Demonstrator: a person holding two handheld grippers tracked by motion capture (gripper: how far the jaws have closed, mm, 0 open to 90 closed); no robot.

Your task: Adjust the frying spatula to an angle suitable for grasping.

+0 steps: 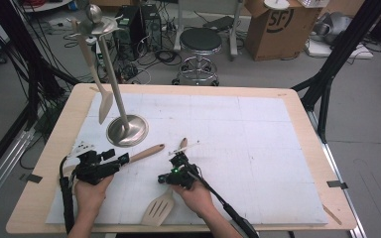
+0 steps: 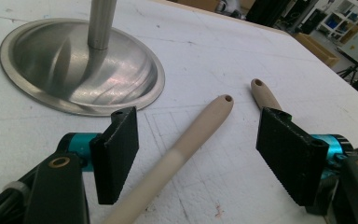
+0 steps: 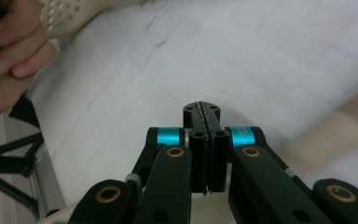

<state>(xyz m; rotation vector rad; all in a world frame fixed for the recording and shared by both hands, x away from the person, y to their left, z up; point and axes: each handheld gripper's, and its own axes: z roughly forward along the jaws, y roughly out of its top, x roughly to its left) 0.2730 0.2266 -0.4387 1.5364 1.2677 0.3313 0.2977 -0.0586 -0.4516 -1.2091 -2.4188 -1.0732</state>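
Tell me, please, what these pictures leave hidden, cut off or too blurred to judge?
- Slotted spatula: the high view leaves open whether the right hand covers its handle.
- Handle between the open left tongs: its lower end leaves the left gripper view's bottom edge.
- Right gripper view: the tan shape is motion-blurred.

High view: fixed above my side, looks forward and down over whole table (image 1: 297,106). Left gripper view: low, close to white mat, along my spread jaws toward steel stand base (image 2: 81,65); base shared with high view. Right gripper view: looks steeply down along my closed jaws at mat, close.
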